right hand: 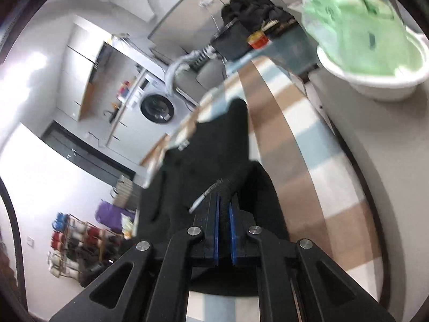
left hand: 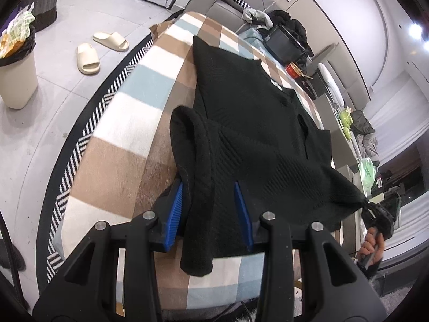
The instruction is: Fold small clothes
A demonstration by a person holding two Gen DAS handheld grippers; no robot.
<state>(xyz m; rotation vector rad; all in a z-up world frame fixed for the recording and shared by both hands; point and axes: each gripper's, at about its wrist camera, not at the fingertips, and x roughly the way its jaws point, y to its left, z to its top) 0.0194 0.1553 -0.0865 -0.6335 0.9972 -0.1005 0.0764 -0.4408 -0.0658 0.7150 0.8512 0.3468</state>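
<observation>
A black knit sweater (left hand: 241, 112) lies along a checked blanket (left hand: 139, 99) on a round table. My left gripper (left hand: 211, 196) stands with its blue pads wide apart, and a bunched fold of the sweater hangs between them. My right gripper (right hand: 224, 201) is shut on a corner of the same sweater (right hand: 214, 150) and holds it lifted. The right gripper also shows in the left wrist view (left hand: 380, 212), pulling that corner out to the right.
Two cream slippers (left hand: 99, 51) and a bin (left hand: 16, 72) stand on the floor left of the table. A black box and dark clothes (left hand: 287, 40) sit at the far end. A white basin with a green bag (right hand: 370, 48) is on the right.
</observation>
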